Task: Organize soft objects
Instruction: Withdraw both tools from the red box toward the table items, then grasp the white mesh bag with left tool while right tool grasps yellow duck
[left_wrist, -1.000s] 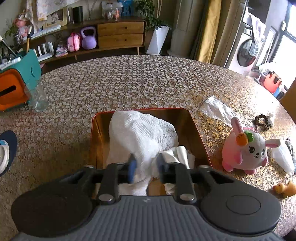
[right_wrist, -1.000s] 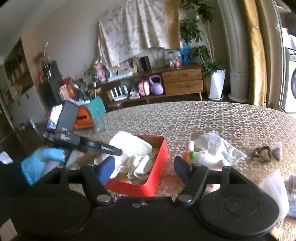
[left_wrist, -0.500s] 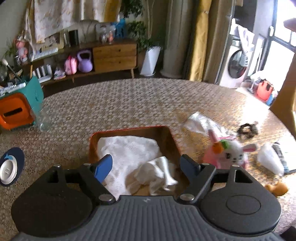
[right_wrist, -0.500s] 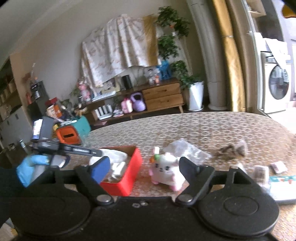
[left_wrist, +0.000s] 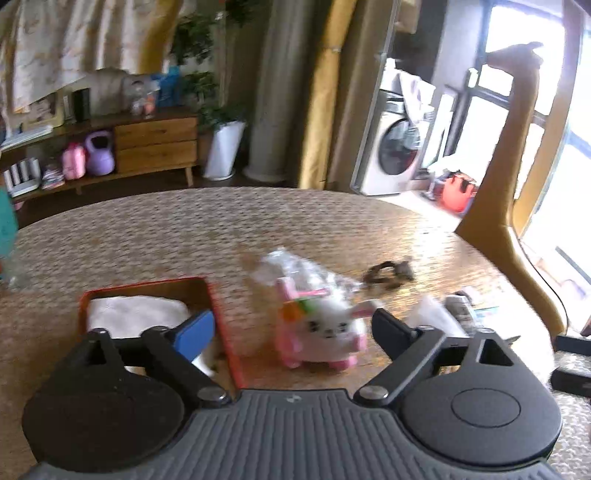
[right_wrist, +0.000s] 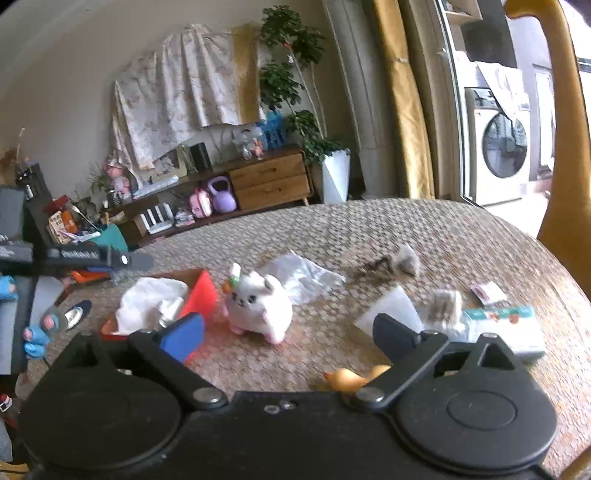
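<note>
Left gripper (left_wrist: 291, 334): jaws opening, already wide, gripping nothing; the bunny (left_wrist: 325, 328) stands on the table (left_wrist: 147, 236) in the gap's line, untouched. At its 9 o'clock sits the red box (left_wrist: 218, 314) with a white cloth (left_wrist: 136, 314) inside.

Right gripper (right_wrist: 288, 332): jaws opening, wide, empty. The bunny is at 11 o'clock from the gap, the box just beside it at 9. A duck (right_wrist: 351, 378) lies by the right finger; a plastic bag (right_wrist: 303, 275) lies behind the bunny.

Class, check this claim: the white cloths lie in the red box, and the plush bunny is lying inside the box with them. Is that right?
Not quite. The white cloths do lie in the red box, but the plush bunny stands on the table beside the box, as the right wrist view shows.
</note>
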